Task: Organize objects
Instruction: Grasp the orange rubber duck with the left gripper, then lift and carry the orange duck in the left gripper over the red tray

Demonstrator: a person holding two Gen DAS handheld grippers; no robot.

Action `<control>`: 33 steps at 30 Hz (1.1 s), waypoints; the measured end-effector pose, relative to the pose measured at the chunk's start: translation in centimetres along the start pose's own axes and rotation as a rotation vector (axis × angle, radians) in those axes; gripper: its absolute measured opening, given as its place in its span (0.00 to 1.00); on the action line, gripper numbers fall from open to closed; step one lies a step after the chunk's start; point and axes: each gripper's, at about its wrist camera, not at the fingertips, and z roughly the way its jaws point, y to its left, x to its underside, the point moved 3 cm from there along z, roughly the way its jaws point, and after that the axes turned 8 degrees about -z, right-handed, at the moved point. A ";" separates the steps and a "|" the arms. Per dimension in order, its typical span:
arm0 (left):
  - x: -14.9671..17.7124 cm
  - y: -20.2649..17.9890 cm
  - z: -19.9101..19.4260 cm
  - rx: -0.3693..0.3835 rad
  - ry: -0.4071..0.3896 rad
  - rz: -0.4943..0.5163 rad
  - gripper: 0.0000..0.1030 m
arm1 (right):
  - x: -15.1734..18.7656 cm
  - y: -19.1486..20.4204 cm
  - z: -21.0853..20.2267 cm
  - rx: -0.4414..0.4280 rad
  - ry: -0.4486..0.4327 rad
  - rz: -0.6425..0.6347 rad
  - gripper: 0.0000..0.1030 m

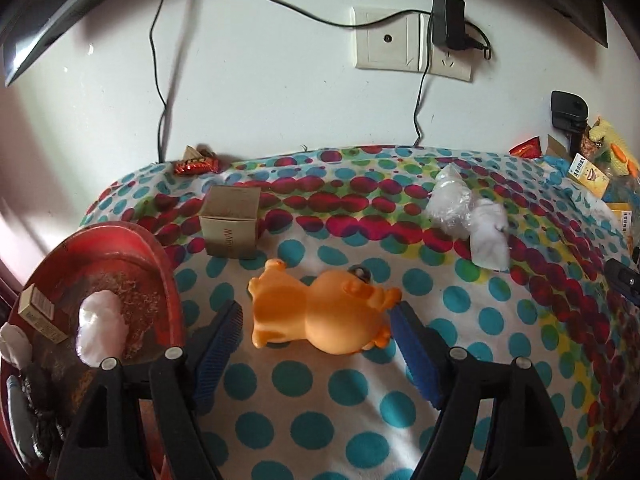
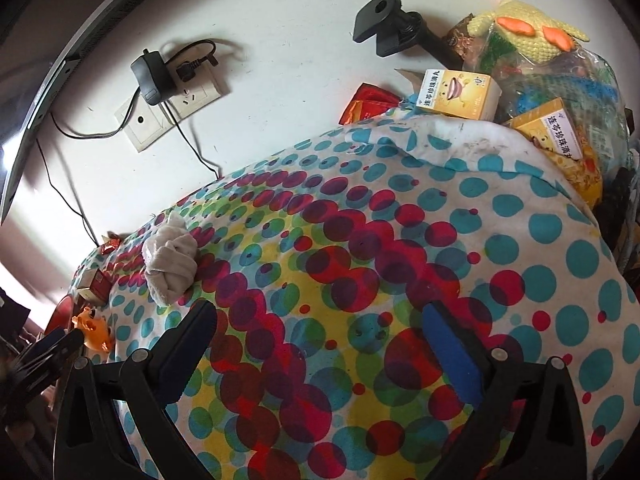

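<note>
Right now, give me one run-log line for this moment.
left gripper: open, straddling orange toy | right gripper: open, empty, over dotted cloth | red tray: partly filled

Dotted cloth [image 1: 320,400] under duck [image 1: 320,312], box [image 1: 232,224], bag [image 1: 468,212]

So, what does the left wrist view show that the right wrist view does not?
Only the left wrist view shows the red basin holding a white pouch.

Only the right wrist view shows the knitted yellow toy on the pile.

Both show the orange toy, the plastic bag bundle and the dotted cloth.
</note>
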 end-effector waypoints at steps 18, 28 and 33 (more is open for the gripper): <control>-1.8 -0.4 1.9 0.007 0.009 -0.024 0.68 | -0.1 0.2 0.0 -0.012 -0.006 -0.014 0.99; -5.3 -3.7 -7.9 -0.010 -0.182 0.012 0.67 | -0.2 0.0 0.1 -0.007 -0.002 -0.015 0.99; -6.7 -4.6 -12.8 -0.053 -0.274 0.049 0.67 | -0.2 0.0 0.2 -0.007 0.000 -0.014 1.00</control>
